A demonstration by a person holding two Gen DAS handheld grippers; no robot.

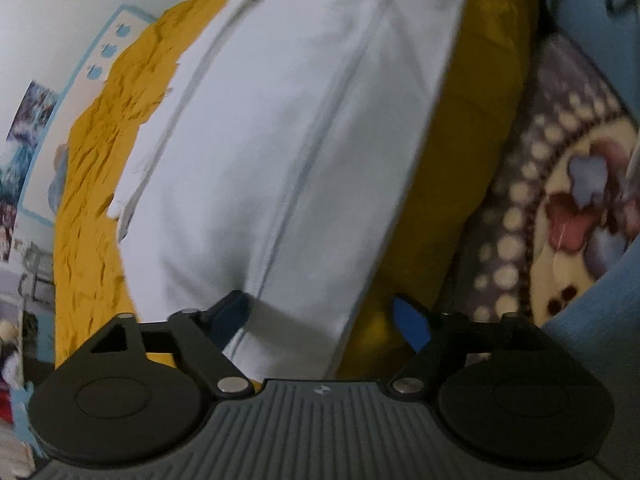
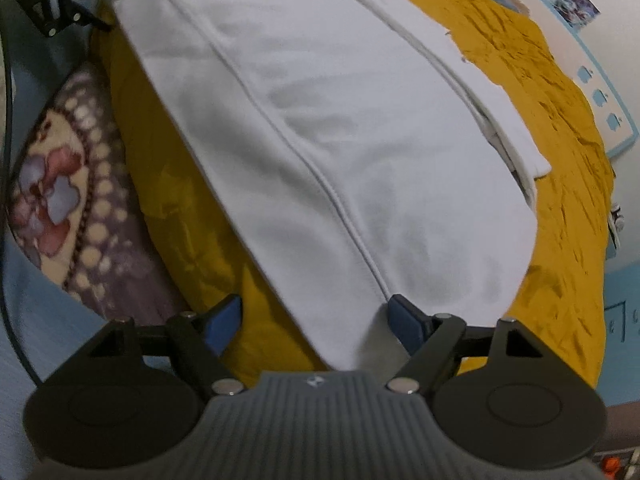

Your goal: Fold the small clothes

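Fingers [image 1: 230, 314] spread wide over flat, seamed white garment [image 1: 280, 140].

white garment [image 1: 280, 140] top edge cropped, patterned blanket [image 1: 560, 208] blurred, partly hidden

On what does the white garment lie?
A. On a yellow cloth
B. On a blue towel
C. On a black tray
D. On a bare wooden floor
A: the white garment is spread flat on a yellow cloth, which shows wrinkled along both of its long sides in both wrist views.
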